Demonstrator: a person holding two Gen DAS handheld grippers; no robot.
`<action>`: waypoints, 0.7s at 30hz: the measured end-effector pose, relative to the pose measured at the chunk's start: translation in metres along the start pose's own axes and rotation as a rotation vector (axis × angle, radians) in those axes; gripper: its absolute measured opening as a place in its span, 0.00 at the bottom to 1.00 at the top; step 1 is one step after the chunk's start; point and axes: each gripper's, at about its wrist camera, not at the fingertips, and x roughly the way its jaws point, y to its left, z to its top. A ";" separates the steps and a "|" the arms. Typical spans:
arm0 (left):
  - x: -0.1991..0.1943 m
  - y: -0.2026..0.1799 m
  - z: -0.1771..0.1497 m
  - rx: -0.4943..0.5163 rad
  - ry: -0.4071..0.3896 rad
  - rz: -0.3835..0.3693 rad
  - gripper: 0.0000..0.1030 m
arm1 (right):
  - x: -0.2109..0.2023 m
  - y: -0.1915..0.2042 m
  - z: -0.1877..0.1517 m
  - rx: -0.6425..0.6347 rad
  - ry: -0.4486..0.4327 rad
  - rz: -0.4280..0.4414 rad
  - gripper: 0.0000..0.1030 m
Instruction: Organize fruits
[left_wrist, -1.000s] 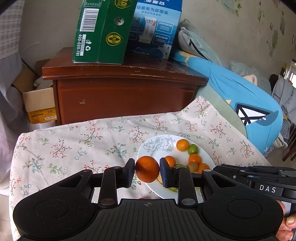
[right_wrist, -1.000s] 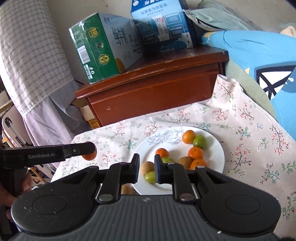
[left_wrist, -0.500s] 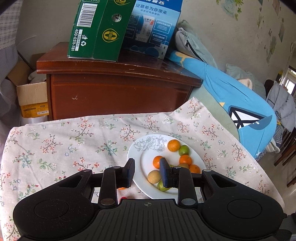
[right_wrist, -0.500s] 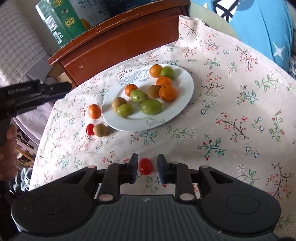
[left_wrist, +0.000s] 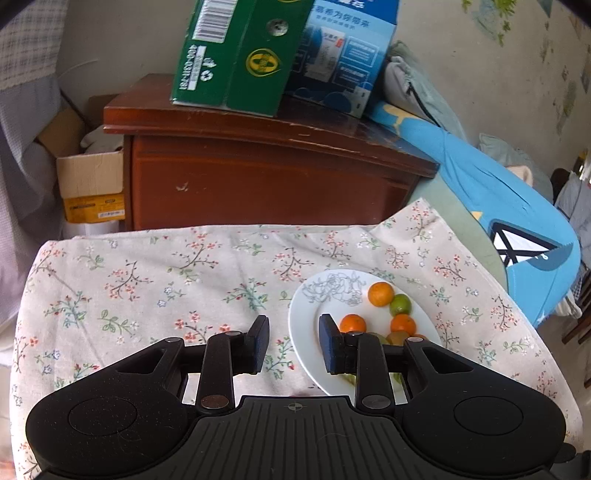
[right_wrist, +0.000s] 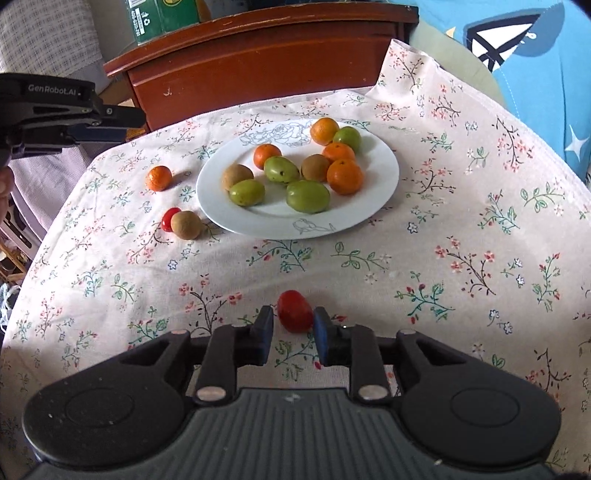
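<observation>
Your right gripper (right_wrist: 292, 328) is at the pick-up step: its jaws stand slightly apart around the red cherry tomato (right_wrist: 294, 310), which lies on the worktop between their tips. Next, pinch gently and carry it ahead to the white plate (right_wrist: 373, 192). Your left gripper (left_wrist: 292, 343) has its jaws parted, empty.

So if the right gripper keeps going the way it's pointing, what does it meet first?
The red cherry tomato, lying on the floral tablecloth just ahead of the right gripper, at its fingertips. The right fingertip looks close to it or touching; depth is unclear. The white plate lies well beyond.
</observation>
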 end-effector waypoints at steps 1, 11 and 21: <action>0.002 0.004 0.001 -0.018 0.006 0.003 0.27 | 0.000 0.001 0.000 -0.002 0.000 0.002 0.19; 0.027 0.036 0.004 -0.114 0.085 0.067 0.28 | -0.006 -0.012 0.047 0.103 -0.110 0.135 0.19; 0.061 0.011 -0.010 0.070 0.156 0.120 0.29 | 0.025 -0.039 0.090 0.222 -0.135 0.174 0.19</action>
